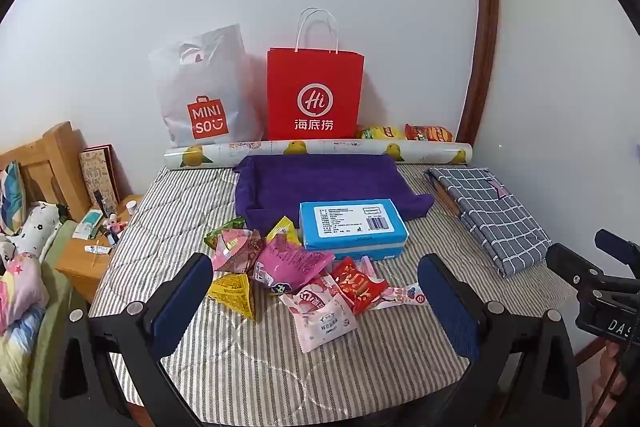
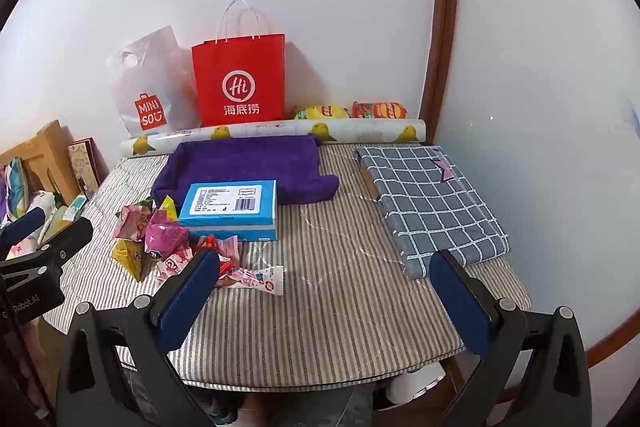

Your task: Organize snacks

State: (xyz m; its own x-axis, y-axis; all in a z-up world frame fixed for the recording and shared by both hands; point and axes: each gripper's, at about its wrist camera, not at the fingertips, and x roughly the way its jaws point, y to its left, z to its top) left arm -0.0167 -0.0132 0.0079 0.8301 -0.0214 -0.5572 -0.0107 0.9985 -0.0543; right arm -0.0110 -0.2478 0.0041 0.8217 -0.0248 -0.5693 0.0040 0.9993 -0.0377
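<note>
A pile of small snack packets point(image 1: 280, 267) lies on the striped table cover point(image 1: 280, 359): pink, yellow, red and white wrappers. It also shows in the right wrist view point(image 2: 168, 247). A blue box point(image 1: 352, 227) lies just behind the pile, partly on a purple cloth tray point(image 1: 320, 179). My left gripper point(image 1: 316, 291) is open and empty, hovering over the pile's front. My right gripper point(image 2: 326, 287) is open and empty, over bare cover to the right of the pile.
A red paper bag point(image 1: 316, 95) and a white Miniso bag point(image 1: 204, 95) lean on the back wall. A lemon-print roll point(image 1: 320, 151) lies before them, chip bags point(image 1: 428, 133) behind it. A folded checked cloth point(image 2: 432, 203) lies right. A cluttered nightstand point(image 1: 96, 239) stands left.
</note>
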